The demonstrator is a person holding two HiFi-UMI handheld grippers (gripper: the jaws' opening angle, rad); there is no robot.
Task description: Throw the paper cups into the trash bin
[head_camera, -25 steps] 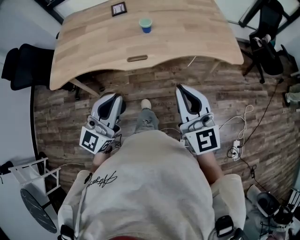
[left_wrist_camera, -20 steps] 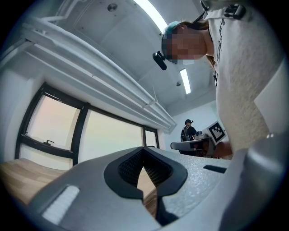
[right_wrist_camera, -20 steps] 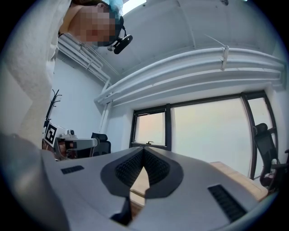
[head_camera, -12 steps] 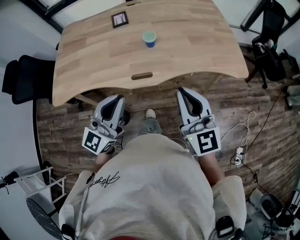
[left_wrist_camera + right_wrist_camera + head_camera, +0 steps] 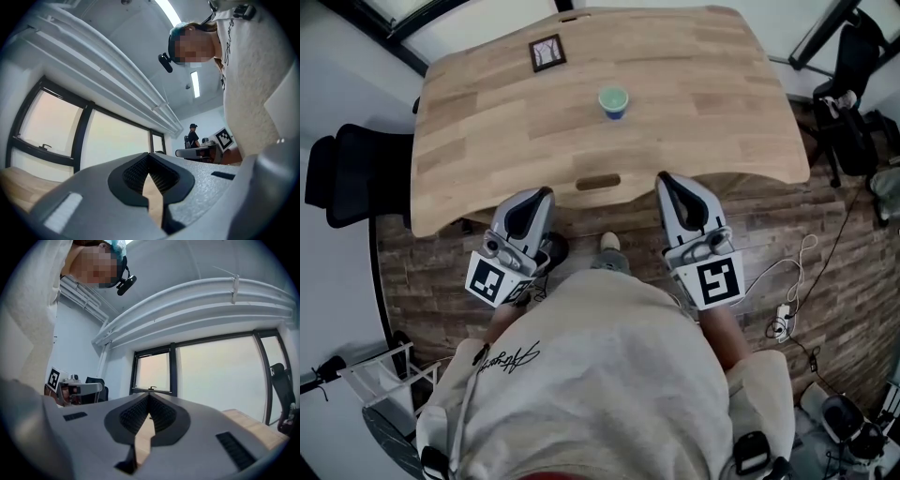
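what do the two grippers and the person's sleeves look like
The left gripper and right gripper are pale grey moulded shells with black ribbed pads inside. Each carries a cube with black-and-white square markers. The person wears a cream sweatshirt with black script.

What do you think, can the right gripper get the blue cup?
Probably yes: the right gripper sits at the edge of the table, only bare wood between it and the cup. Its jaws are shut, so they must open first.

Black cursive print (image 5: 508,357) on sweatshirt (image 5: 609,394), too small to read
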